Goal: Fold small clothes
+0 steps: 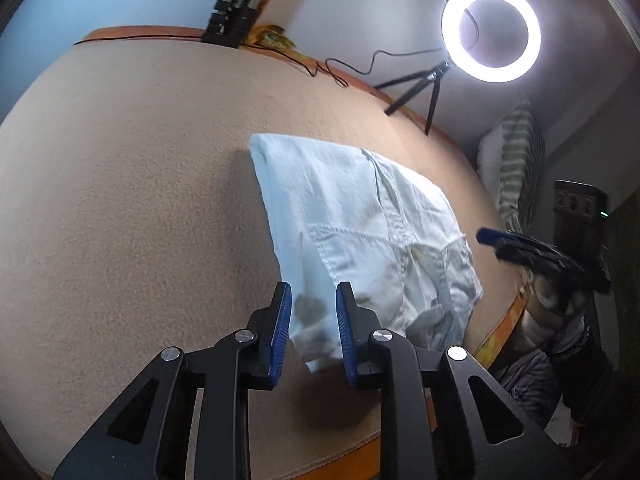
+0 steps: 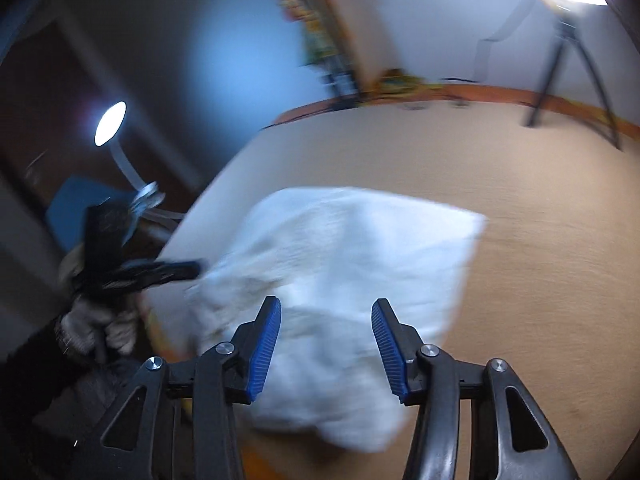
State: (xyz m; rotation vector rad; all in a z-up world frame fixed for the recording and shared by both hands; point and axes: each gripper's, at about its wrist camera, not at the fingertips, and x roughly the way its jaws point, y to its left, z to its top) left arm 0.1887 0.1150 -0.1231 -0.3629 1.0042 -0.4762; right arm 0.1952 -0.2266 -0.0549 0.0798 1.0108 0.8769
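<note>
Tan surface [image 1: 120,184] carries white folded shorts [image 1: 360,216]. Left claw [image 1: 314,316] narrow, right claw [image 2: 326,340] wider, both empty above the shorts. Recommend gripping the shorts' near edge squarely.

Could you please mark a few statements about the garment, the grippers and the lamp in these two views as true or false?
1. The white garment lies folded on the tan blanket. True.
2. The left gripper clamps the garment. False: its jaws stand apart above the cloth, holding nothing.
3. The ring light is switched on. True.
4. The right gripper holds a sock. False: it is open and empty.
5. The garment is dark blue. False: it is white.
</note>
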